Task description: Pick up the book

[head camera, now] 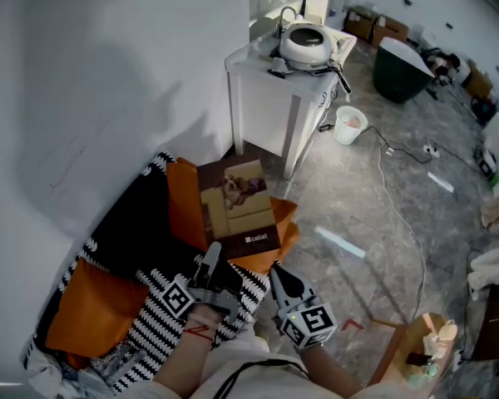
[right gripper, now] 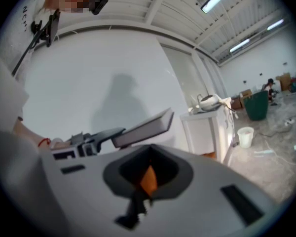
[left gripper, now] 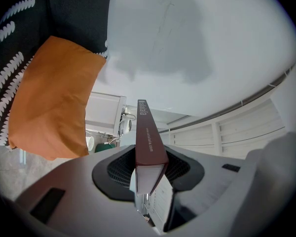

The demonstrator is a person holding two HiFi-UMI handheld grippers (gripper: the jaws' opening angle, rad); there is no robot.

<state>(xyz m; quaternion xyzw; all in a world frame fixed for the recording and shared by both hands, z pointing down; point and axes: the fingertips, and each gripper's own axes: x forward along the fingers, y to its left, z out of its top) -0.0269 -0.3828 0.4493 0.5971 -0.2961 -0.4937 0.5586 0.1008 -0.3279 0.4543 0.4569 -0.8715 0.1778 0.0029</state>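
- While the left claw (head camera: 209, 258) is clamped on the book (head camera: 238, 203), the book is held up clear of the orange cushions (head camera: 91, 306) and the black-and-white patterned fabric (head camera: 162, 332), with its front cover turned toward the head view; in the left gripper view the left claw (left gripper: 149, 177) presses on the book (left gripper: 147, 132) at its near end, spine uppermost and page block just below
- The right claw (head camera: 276, 271) sits just beside the left one, on its right; in the right gripper view the right claw (right gripper: 145, 179) has its jaws drawn together on nothing, and only a sliver of orange shows past them
- Containers: a white cooker pot (head camera: 306, 44) stands lidded on the small white tabletop (head camera: 254, 66), so its contents are hidden; a white bucket (head camera: 350, 125) stands on the floor (head camera: 358, 223) just beside that tabletop's leg, pale inside, and what it holds cannot be told; a dark green bin (head camera: 402, 71) stands farther back; cardboard boxes (head camera: 374, 25) sit near the far wall
- Edges and room: the white wall (head camera: 91, 98) runs close along the left of the cushions; the book's far edge is near the tabletop's front leg but apart from it; to the right the grey floor lies open, crossed by a thin white cable (head camera: 402, 206)
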